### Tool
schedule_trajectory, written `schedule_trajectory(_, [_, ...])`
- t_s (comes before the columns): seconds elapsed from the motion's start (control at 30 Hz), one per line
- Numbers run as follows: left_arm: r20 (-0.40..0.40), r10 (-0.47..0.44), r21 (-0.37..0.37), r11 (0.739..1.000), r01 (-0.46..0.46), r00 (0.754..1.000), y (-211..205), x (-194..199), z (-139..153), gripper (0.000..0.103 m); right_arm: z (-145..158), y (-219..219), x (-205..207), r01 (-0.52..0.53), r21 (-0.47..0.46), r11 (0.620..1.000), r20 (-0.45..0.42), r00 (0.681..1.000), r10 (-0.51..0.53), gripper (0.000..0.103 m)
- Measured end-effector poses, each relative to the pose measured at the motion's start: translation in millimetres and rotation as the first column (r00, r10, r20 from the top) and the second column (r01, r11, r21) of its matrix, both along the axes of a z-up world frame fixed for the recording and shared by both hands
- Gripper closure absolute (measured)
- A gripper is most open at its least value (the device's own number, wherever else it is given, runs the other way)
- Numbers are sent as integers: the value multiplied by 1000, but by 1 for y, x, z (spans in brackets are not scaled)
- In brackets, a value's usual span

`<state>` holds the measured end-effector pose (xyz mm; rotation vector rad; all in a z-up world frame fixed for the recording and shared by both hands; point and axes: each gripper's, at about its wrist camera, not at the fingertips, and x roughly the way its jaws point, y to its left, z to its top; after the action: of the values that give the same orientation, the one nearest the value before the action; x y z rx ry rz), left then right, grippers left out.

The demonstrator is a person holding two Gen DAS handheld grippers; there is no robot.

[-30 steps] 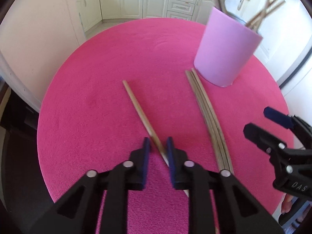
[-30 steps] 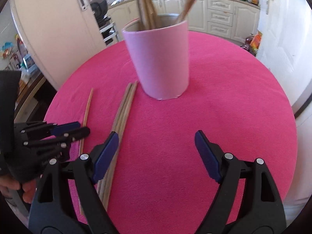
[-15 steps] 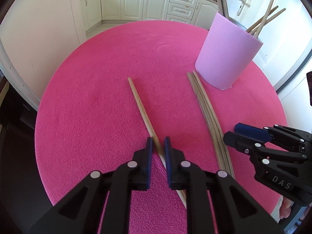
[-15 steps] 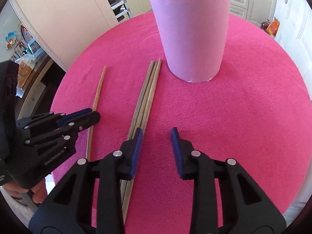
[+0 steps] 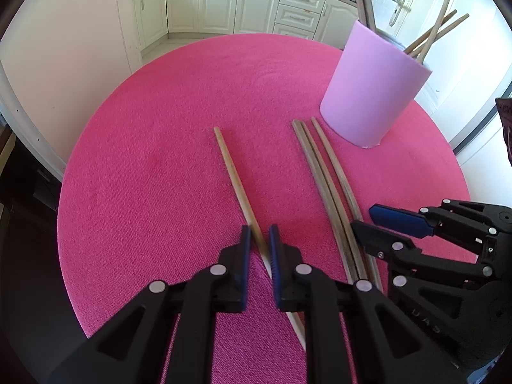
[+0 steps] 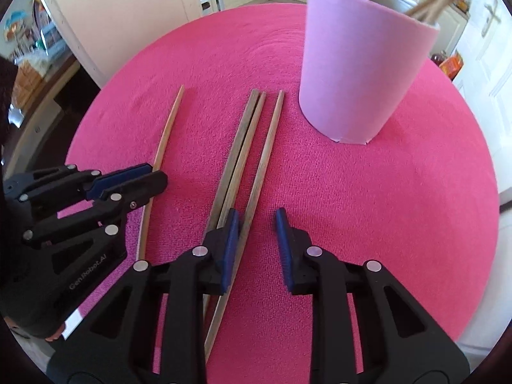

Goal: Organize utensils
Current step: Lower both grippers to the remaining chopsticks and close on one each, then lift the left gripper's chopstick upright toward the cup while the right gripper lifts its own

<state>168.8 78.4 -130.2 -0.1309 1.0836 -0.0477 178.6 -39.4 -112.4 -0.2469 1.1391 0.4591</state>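
Four loose chopsticks on pink table (image 5: 160,166): single chopstick (image 5: 232,172) apart at left, three chopsticks (image 6: 246,153) just beside pink cup (image 6: 361,73), which already holds others. Step: pickup. Left gripper (image 5: 257,240) jaws narrow, clamped on single chopstick. Right gripper (image 6: 256,220) jaws closing around rightmost of three; far pad not visibly touching. Next, likely: finish grip, lift, drop tips into cup. Writing: "Gen Robot.AI" on left gripper body.
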Motion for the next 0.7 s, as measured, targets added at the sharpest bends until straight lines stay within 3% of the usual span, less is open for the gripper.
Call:
schedule_trajectory(0.3, [15,21,-24,1000,-21,1000,0,-5,1,97,0,-16,2,14,63,998,5,1000,-15,97])
schedule_trajectory(0.7, [99,15,-46,999,-11,995,-5,-22,27,97,24,-34,-12,3,186,983,71,997,-17,97])
